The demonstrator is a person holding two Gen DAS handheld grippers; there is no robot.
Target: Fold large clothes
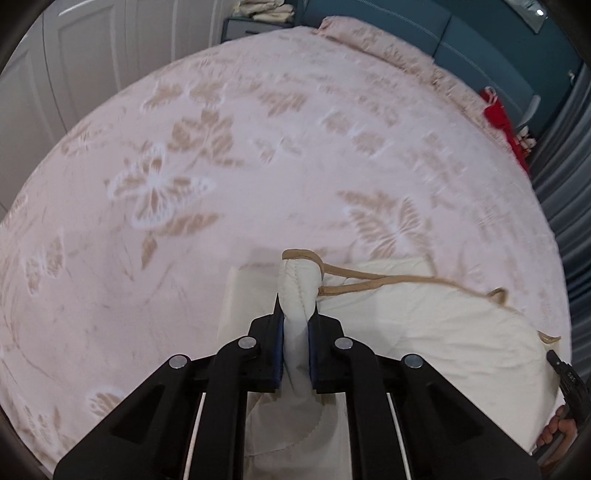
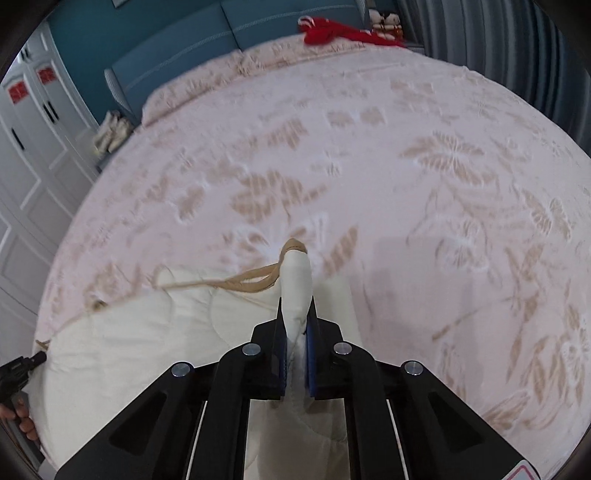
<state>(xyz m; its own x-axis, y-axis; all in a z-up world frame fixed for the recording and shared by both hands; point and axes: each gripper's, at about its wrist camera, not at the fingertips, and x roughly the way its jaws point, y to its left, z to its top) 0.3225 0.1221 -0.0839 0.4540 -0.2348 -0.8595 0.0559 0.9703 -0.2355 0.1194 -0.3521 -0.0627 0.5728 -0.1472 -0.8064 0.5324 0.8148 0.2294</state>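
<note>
A cream quilted garment with tan trim lies on the near part of a pink bed with a leaf and butterfly pattern. My left gripper is shut on a bunched corner of it, which sticks up between the jaws with a tan edge on top. My right gripper is shut on another bunched corner of the same garment. The tan trim runs between the two held corners. Each view shows the other gripper at its edge: the right gripper and the left gripper.
The pink bedspread fills most of both views. Red cloth lies at the bed's far corner by a teal headboard. White wardrobe doors stand to the left, grey curtains to the right.
</note>
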